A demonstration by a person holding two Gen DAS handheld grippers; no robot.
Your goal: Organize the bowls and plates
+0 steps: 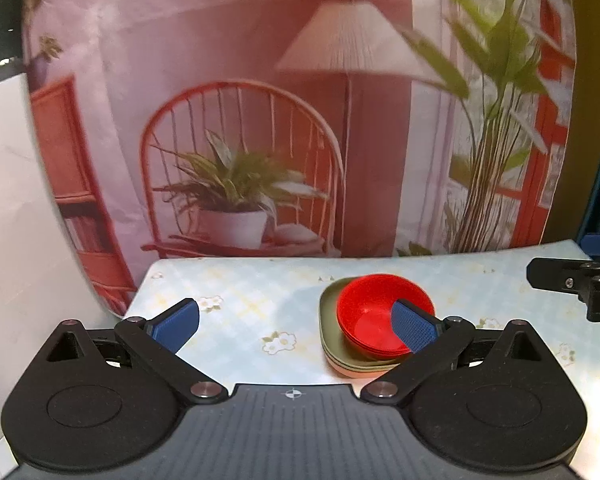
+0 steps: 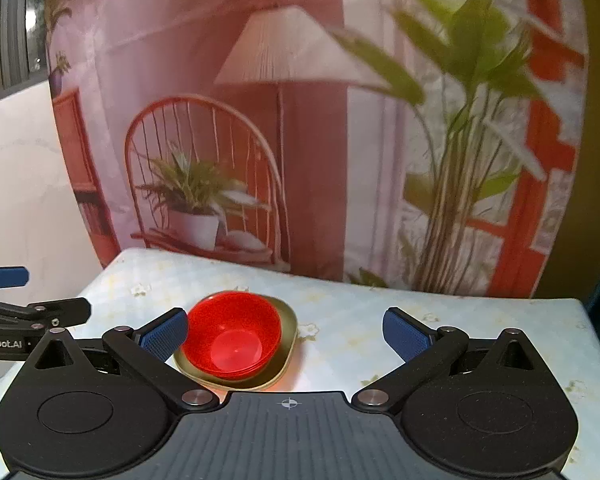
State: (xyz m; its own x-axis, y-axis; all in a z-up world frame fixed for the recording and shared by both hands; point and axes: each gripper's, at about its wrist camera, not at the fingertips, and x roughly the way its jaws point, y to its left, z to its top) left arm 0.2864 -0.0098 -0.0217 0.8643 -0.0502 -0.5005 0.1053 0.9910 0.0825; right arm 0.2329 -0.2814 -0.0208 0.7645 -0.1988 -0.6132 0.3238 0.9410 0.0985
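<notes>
A: Right, what is on the counter?

B: A pale cloth with a faint check and small flowers covers it. On the cloth sits one stack: red bowls nested in each other, resting on olive-green plates with rounded corners. Under the green plates a thin pinkish edge shows; I cannot tell what it belongs to.

A: Where is the stack in each view?

B: In the left wrist view it lies right of centre, partly behind the right blue pad of the left gripper. In the right wrist view the red bowls and the olive-green plates lie left of centre, just beside the left blue pad of the right gripper.

A: Are the fingers holding anything?

B: No. On both grippers the fingers are spread wide with only cloth showing between them. Neither pair presses on the stack, and both sit above the counter, pointing down at it.

A: Can each gripper see the other?

B: Yes. The right gripper's black arm pokes in at the right edge of the left view, and the left gripper's arm and a blue pad show at the left edge of the right view.

A: And behind the counter?

B: A printed backdrop showing a pink room with a red chair, a potted plant, a lamp and tall green leaves.
</notes>
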